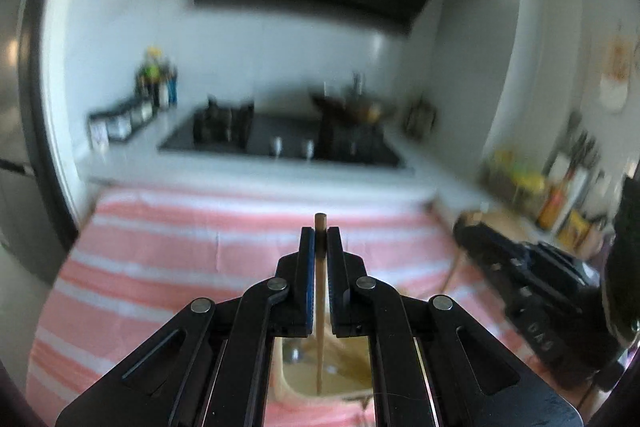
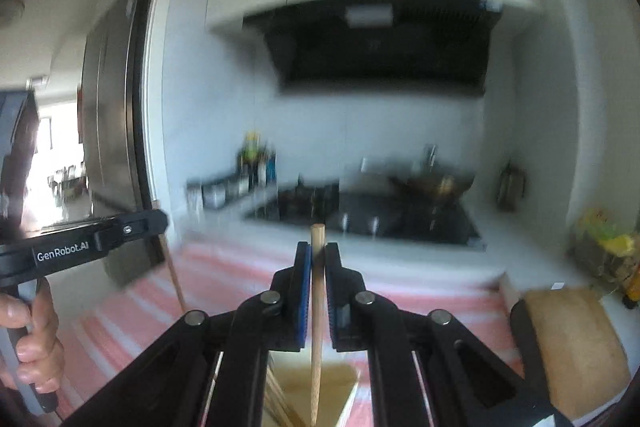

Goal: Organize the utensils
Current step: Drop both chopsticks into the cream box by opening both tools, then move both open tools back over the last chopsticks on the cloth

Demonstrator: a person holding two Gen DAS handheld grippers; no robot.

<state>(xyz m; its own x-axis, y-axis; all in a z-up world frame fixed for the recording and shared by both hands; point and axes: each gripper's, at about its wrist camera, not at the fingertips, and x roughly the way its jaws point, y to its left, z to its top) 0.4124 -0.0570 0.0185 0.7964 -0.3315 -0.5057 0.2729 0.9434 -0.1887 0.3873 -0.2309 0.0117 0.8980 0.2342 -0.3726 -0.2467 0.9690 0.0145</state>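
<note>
both claws pinching a chopstick each, over the holder

left gripper (image 1: 320, 239): jaws nearly closed, clamped on a wooden chopstick (image 1: 320, 307). stick runs upright btwn the blue pads, top end poking just past the tips, lower end down in a beige holder (image 1: 344, 383) below the claw.

right gripper (image 2: 318, 255): same, jaws squeezed onto a second chopstick (image 2: 317, 327), top end just above the tips, shaft dropping toward the beige holder (image 2: 340, 383); more sticks w/in it at left.

pink-striped cloth (image 1: 160, 247) under both. stove (image 1: 280, 139) behind, blurred. wooden board (image 2: 576, 339) at right.
</note>
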